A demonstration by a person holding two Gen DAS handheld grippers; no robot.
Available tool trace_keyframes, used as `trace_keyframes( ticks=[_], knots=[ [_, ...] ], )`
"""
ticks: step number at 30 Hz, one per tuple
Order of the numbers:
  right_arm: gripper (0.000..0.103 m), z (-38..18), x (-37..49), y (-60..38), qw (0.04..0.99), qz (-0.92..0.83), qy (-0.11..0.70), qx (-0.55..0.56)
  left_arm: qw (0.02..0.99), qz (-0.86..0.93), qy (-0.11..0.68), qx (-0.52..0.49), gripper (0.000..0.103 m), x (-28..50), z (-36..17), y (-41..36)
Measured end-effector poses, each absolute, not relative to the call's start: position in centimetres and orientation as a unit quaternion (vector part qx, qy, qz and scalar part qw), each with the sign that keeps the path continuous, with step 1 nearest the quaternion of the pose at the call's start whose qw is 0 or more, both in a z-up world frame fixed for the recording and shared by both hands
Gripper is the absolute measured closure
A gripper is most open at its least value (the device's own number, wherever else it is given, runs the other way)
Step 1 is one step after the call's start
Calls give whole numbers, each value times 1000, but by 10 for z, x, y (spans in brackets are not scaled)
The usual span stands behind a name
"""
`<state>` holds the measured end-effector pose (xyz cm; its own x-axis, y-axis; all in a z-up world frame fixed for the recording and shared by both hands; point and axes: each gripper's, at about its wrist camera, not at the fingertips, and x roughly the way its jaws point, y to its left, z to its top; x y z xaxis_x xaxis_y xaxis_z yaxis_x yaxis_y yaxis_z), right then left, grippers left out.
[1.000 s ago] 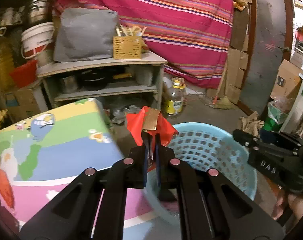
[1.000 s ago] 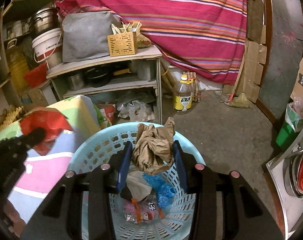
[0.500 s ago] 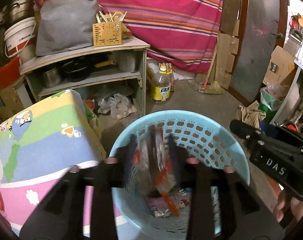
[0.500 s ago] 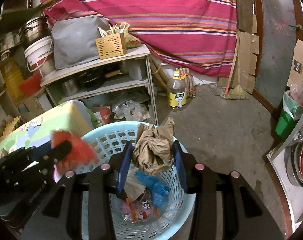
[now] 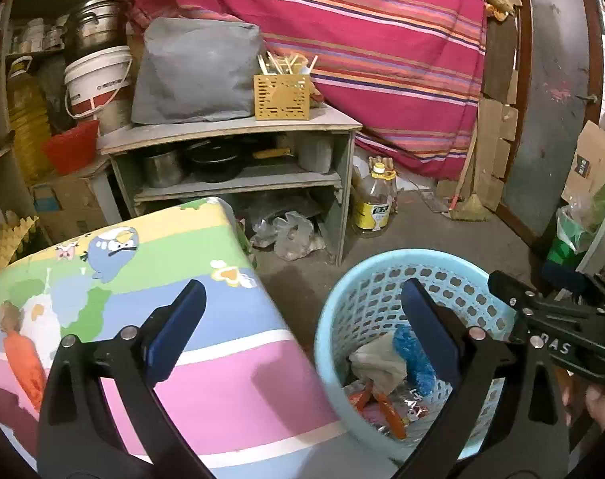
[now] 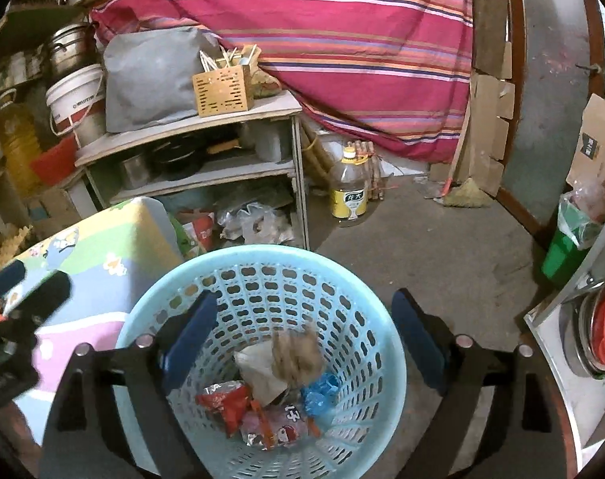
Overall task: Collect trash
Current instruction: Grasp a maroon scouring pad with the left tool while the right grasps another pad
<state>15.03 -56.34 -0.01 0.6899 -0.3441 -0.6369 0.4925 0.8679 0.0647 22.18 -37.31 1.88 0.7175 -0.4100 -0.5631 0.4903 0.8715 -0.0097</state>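
You are hovering both grippers, left (image 5: 302, 319) and right (image 6: 302, 333), jaws just sprung wide and empty; the brown wad (image 6: 296, 353) is dropping into the basket (image 6: 382, 359) (red wrapper (image 6: 226, 401) already inside).

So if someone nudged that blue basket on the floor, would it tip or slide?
The blue basket probably slides easily: thin perforated plastic, holding only light wrappers and a paper wad. It narrows toward the base, so a high push might tip it.
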Motion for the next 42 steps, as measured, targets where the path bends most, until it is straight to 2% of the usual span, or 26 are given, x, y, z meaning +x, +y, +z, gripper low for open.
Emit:
trace_keyframes(
  ticks=[5,11,19,29,34,42],
  knots=[
    [9,-3,160,-553,907,-237,331,106,932,-220,276,78,5,220,25,-344],
    [7,-1,171,-531,909,-234,327,108,936,-180,292,75,5,231,20,-280],
    [6,2,197,-475,918,-201,324,106,940,-87,319,78,5,259,-4,-167],
    [6,5,228,-396,928,-156,333,59,925,-10,380,8,5,272,-42,-23],
    [6,-1,234,-366,929,-121,342,74,911,-6,413,-6,5,272,-64,12],
    [6,-11,229,-312,928,-94,360,26,901,-22,433,-14,5,271,-77,26]
  ],
)
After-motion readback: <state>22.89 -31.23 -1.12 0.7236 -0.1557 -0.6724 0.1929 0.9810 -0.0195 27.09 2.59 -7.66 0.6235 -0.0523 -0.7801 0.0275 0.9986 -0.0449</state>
